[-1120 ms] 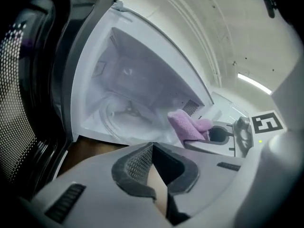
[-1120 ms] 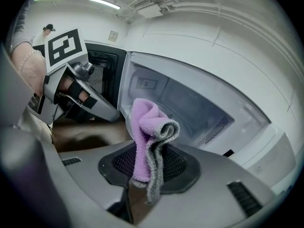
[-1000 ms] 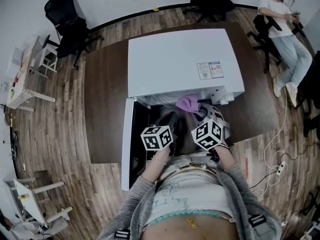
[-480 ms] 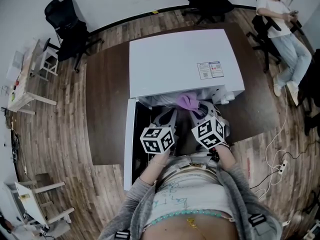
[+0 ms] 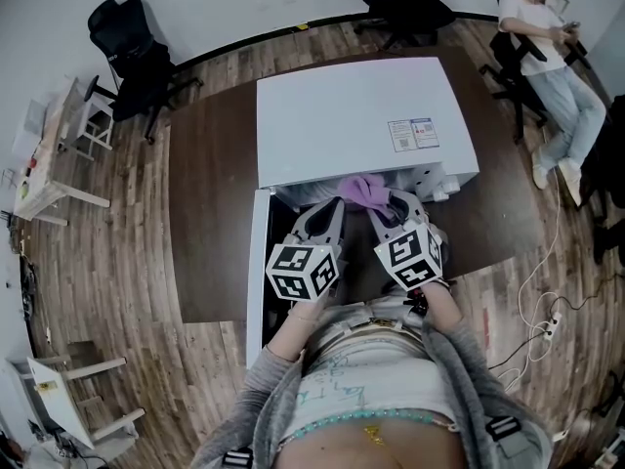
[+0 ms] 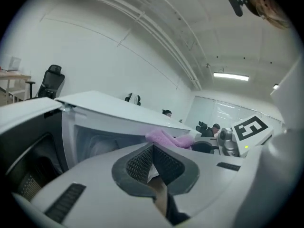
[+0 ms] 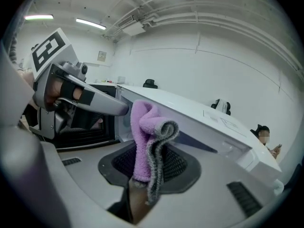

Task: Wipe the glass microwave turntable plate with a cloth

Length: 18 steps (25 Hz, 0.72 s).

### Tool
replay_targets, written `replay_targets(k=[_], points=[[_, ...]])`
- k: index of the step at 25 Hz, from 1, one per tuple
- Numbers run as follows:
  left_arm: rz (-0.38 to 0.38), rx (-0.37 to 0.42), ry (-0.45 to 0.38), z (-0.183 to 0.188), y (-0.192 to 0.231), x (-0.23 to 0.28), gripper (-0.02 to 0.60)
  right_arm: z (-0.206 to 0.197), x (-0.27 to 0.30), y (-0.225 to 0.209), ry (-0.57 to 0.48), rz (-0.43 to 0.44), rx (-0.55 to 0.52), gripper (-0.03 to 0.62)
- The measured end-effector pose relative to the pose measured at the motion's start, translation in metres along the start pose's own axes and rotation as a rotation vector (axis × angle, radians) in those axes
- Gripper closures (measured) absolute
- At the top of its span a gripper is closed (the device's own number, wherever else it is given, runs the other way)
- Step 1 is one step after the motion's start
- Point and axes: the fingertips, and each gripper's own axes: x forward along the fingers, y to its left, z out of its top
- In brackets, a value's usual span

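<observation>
Pinching purple cloth (image 7: 142,132) — right gripper (image 7: 151,170); left gripper (image 6: 153,165) closed.

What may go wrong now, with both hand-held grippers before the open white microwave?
1. The right hand-held gripper pinches only a fold of the purple fleecy cloth; the loose rest may slip out during wiping.
2. The shut left hand-held gripper is close beside it at the opening of the white microwave; they may knock each other or the open door.
</observation>
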Motion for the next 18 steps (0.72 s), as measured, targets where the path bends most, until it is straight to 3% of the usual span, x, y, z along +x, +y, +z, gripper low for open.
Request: replay_targets(k=[18], points=[[-0.051, 0.103, -0.103, 0.056, -0.028, -0.026, 0.572, 0.05, -0.032, -0.001, -0.141, -0.006, 0.122, 0.47]])
